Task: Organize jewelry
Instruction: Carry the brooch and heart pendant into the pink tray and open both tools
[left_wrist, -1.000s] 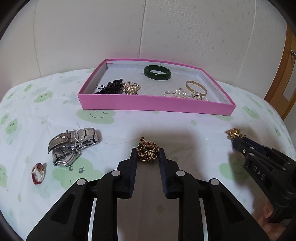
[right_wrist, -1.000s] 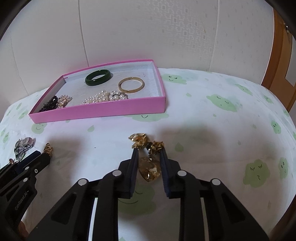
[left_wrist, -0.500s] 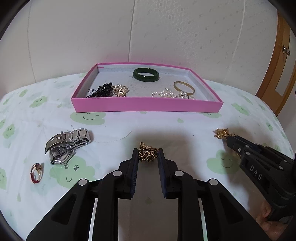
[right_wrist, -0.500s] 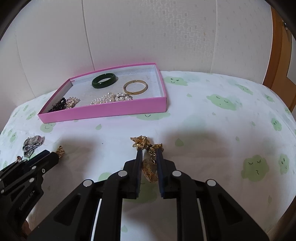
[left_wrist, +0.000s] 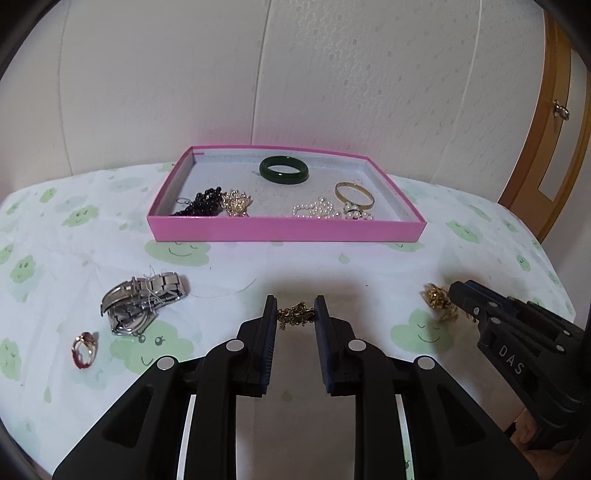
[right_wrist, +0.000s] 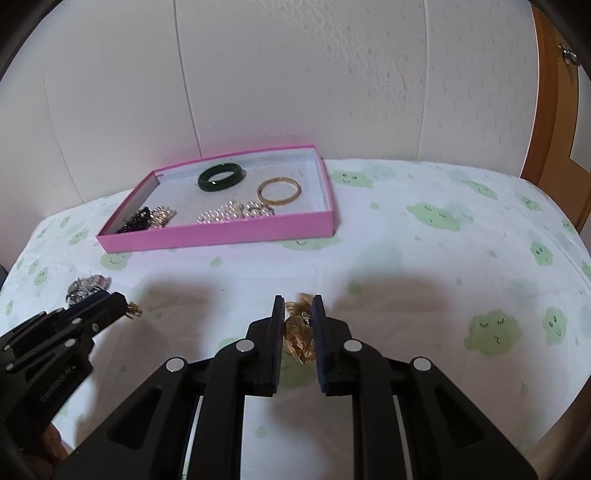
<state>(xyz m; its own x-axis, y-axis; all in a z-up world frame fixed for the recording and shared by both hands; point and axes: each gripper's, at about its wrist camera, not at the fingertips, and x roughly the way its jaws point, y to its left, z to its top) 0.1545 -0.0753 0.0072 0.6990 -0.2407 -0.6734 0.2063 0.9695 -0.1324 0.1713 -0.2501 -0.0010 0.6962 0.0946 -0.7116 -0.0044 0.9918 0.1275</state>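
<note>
While both tongs grip, step: carrying two gold pieces to the tray (left_wrist: 288, 229).
Left tongs (left_wrist: 295, 308): closed on a chain (left_wrist: 295, 313), seemingly lifted off the bed (left_wrist: 332, 266).
Right tongs (right_wrist: 298, 308): clamped on a pendant (right_wrist: 298, 334).
Loose: watch (left_wrist: 142, 302), ring (left_wrist: 84, 349) on the bed.
Next: move forward over the tray's near wall, then release.

Both wrist cameras look forward low over the bed (left_wrist: 332, 266) toward the pink tray (left_wrist: 288, 229) and wall, each catching the other claw sideways.
</note>
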